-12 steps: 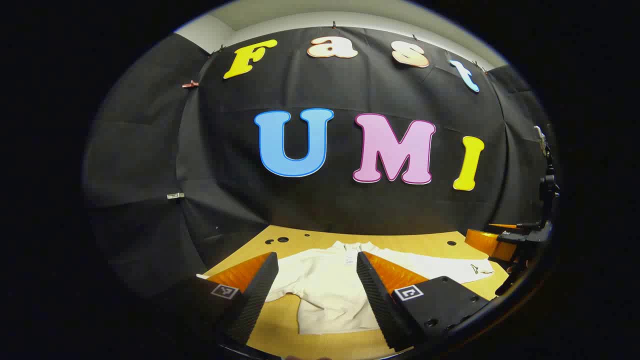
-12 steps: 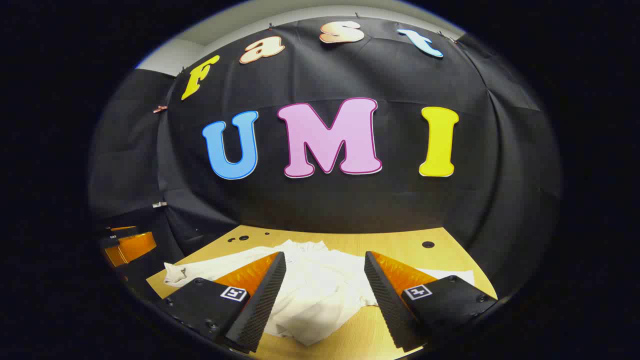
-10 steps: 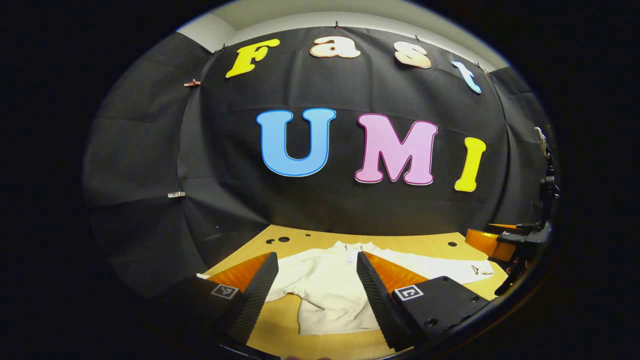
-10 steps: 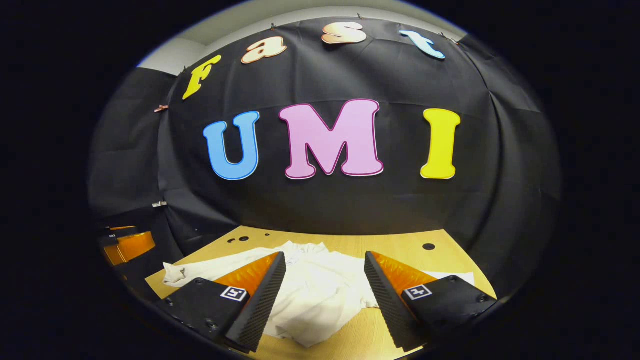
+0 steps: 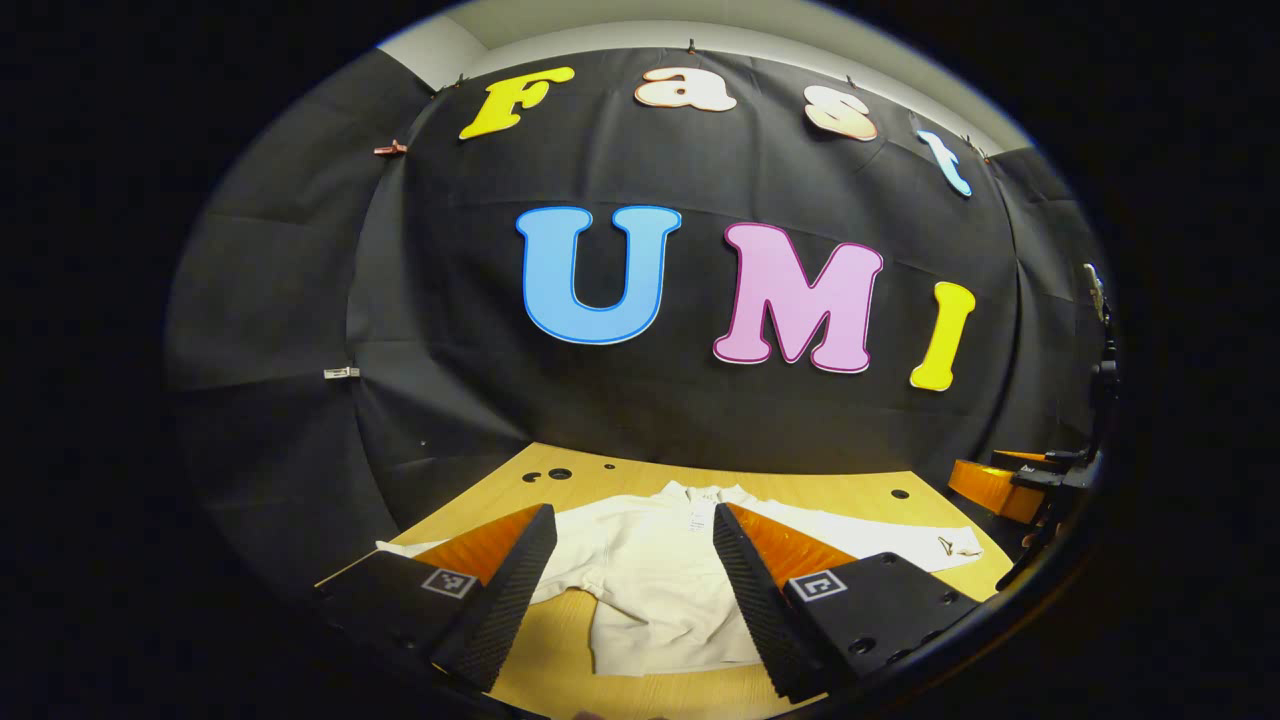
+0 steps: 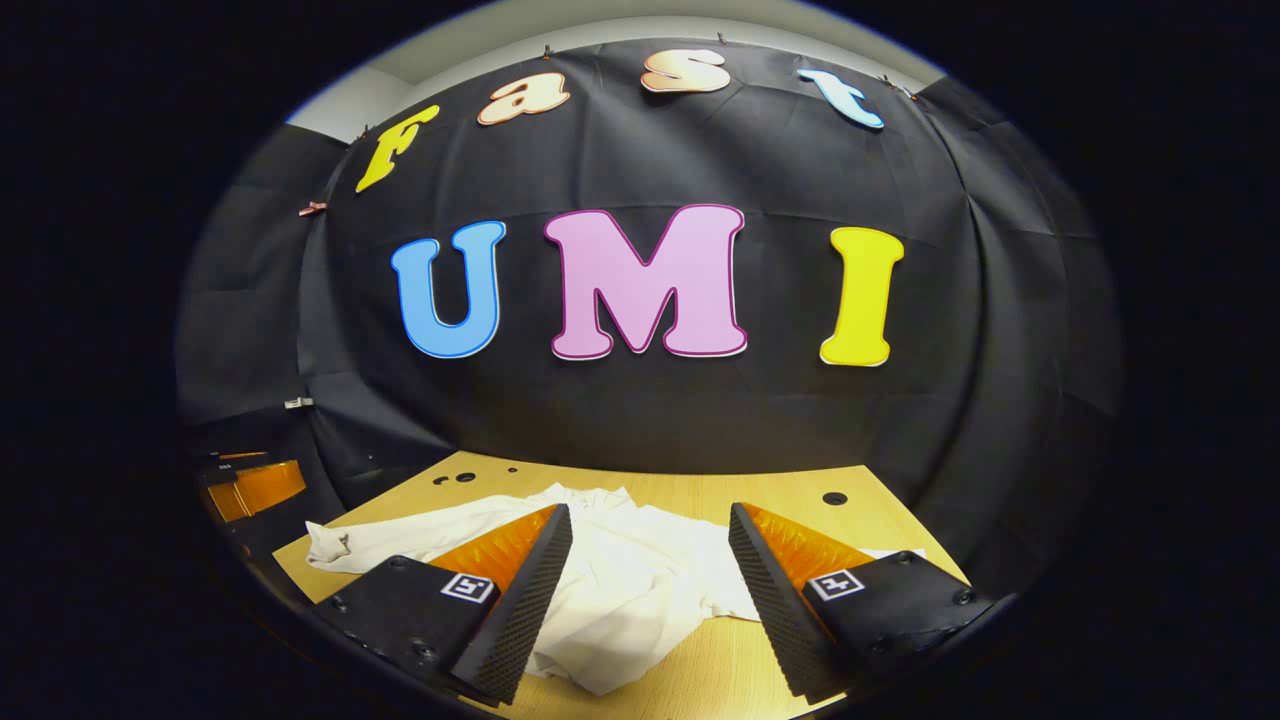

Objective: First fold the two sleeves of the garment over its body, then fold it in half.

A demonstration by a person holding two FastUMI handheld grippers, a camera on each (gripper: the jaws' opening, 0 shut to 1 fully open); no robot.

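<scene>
Your left gripper (image 5: 622,585) hangs above the near edge of the garment (image 5: 655,585), fingers spread wide with nothing between them, pointed level toward the booth wall. Garment body shows through the gap; the near hem lies just past the fingertips.

Your right gripper (image 6: 648,590) holds the same pose: fingers well apart, empty, raised off the cloth. In the left gripper view its orange side (image 5: 990,488) sits out past the garment's far sleeve end.

White garment lies flat on the wooden table (image 5: 830,490), collar (image 5: 700,495) toward the wall, hem toward you. Both sleeves are stretched out to the sides, not yet folded over the body. One sleeve (image 5: 880,540) runs from the body toward the right gripper. In the right gripper view the sleeve (image 6: 400,530) reaches away from the body to the table's edge, and the near hem is rumpled (image 6: 610,650).

Table shows small round holes (image 6: 834,498) beyond the garment, near the wall.
</scene>
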